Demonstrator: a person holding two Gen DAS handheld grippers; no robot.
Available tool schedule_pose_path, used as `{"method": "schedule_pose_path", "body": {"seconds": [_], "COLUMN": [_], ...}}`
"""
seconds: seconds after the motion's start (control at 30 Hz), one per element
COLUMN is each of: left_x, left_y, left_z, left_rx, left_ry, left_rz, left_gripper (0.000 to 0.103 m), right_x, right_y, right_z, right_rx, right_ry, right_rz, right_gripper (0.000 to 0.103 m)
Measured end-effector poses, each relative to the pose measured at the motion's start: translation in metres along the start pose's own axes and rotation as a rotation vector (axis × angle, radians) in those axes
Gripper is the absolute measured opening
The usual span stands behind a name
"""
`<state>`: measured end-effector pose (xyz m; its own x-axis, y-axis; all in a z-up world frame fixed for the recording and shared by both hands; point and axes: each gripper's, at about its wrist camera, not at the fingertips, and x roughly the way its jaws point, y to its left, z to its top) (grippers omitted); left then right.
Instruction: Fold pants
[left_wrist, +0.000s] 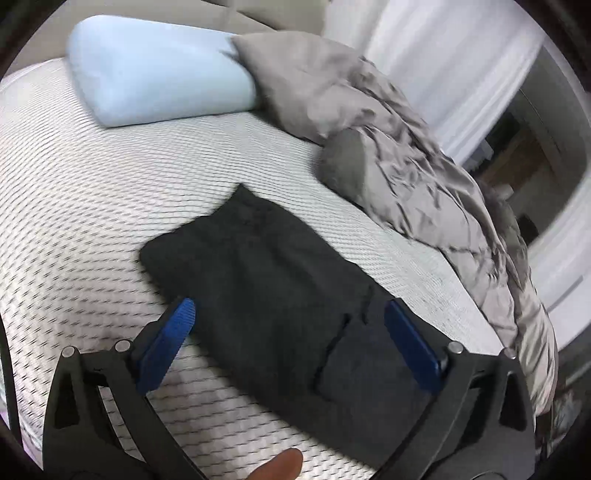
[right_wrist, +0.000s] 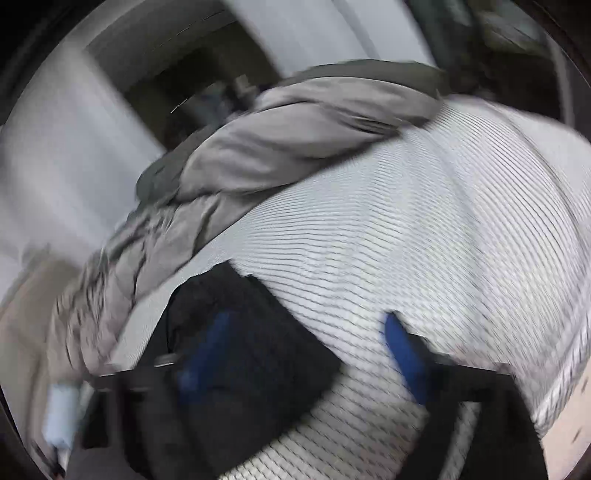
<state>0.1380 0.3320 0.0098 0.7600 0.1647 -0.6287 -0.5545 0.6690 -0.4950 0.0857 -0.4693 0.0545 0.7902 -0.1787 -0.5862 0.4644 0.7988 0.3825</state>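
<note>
The dark pants (left_wrist: 258, 280) lie folded into a long strip on the ribbed white mattress (left_wrist: 74, 192), with a back pocket showing at the near end. My left gripper (left_wrist: 290, 306) hovers over that near end. It is open wide, blue pads (left_wrist: 173, 336) spread to either side of the cloth and pressing on nothing. The right wrist view is blurred. There the pants (right_wrist: 251, 354) lie at the lower left, and my right gripper (right_wrist: 308, 319) is open, one blue pad over the cloth and the other over bare mattress (right_wrist: 424, 221).
A light blue pillow (left_wrist: 155, 70) lies at the far end of the bed. A crumpled grey duvet (left_wrist: 406, 158) (right_wrist: 280, 147) runs along the bed's far side, next to the pants. White curtains (left_wrist: 443, 55) hang behind it. A fingertip (left_wrist: 280, 465) shows at the bottom edge.
</note>
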Motion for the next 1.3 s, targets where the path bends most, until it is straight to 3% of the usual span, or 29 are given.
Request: {"method": "schedule_pose_path", "body": {"seconds": [0.13,0.3,0.4,0.5,0.53,0.57,0.63,0.67,0.77,0.87,0.97,1.03,1.1,1.17,1.2,1.27,1.3], "left_x": [0.023,0.045,0.063,0.077,0.080,0.084,0.089,0.090,0.092,0.093,0.096,0.102,0.115,0.131,0.138,0.145,0.146], "left_y": [-0.043,-0.090,-0.091,-0.086,-0.082,-0.076,-0.063,-0.057,-0.048,-0.040,-0.034,-0.034,-0.037,-0.040,-0.040,-0.038,-0.038], "left_z": [0.011,0.021,0.021,0.026,0.029,0.032,0.040,0.043,0.053,0.059,0.059,0.056,0.055,0.053,0.051,0.050,0.049], "left_rx": [0.098,0.231,0.221,0.209,0.204,0.191,0.151,0.134,0.138,0.157,0.176,0.210,0.260,0.322,0.348,0.379,0.397], "left_ry": [0.089,0.125,0.141,0.162,0.153,0.148,0.143,0.141,0.120,0.114,0.142,0.167,0.193,0.218,0.224,0.203,0.199], "left_rz": [-0.060,-0.110,-0.089,-0.071,-0.049,-0.032,-0.021,-0.018,0.040,0.087,0.106,0.151,0.209,0.290,0.334,0.397,0.422], "left_gripper": [0.102,0.102,0.102,0.102,0.102,0.102,0.102,0.102,0.102,0.102,0.102,0.102,0.095,0.075,0.070,0.038,0.035], "right_x": [0.057,0.110,0.139,0.162,0.168,0.172,0.175,0.173,0.164,0.180,0.193,0.178,0.160,0.145,0.136,0.121,0.112], "right_y": [0.049,0.091,0.096,0.106,0.110,0.114,0.116,0.118,0.118,0.114,0.114,0.114,0.107,0.103,0.102,0.102,0.101], "right_z": [0.014,0.031,0.040,0.041,0.041,0.040,0.039,0.038,0.049,0.048,0.041,0.040,0.037,0.035,0.035,0.033,0.031], "right_rx": [-0.166,-0.345,-0.368,-0.448,-0.476,-0.503,-0.531,-0.539,-0.490,-0.453,-0.461,-0.411,-0.352,-0.313,-0.307,-0.312,-0.309], "right_ry": [0.136,0.175,0.239,0.279,0.297,0.306,0.312,0.293,0.169,0.147,0.199,0.158,0.116,0.114,0.109,0.078,0.052], "right_rz": [0.028,-0.016,-0.006,-0.065,-0.061,-0.054,-0.063,-0.051,-0.057,-0.199,-0.252,-0.254,-0.217,-0.175,-0.159,-0.149,-0.150], "right_gripper": [0.096,0.096,0.096,0.093,0.089,0.069,0.046,0.043,0.042,0.046,0.061,0.076,0.084,0.084,0.084,0.084,0.084]}}
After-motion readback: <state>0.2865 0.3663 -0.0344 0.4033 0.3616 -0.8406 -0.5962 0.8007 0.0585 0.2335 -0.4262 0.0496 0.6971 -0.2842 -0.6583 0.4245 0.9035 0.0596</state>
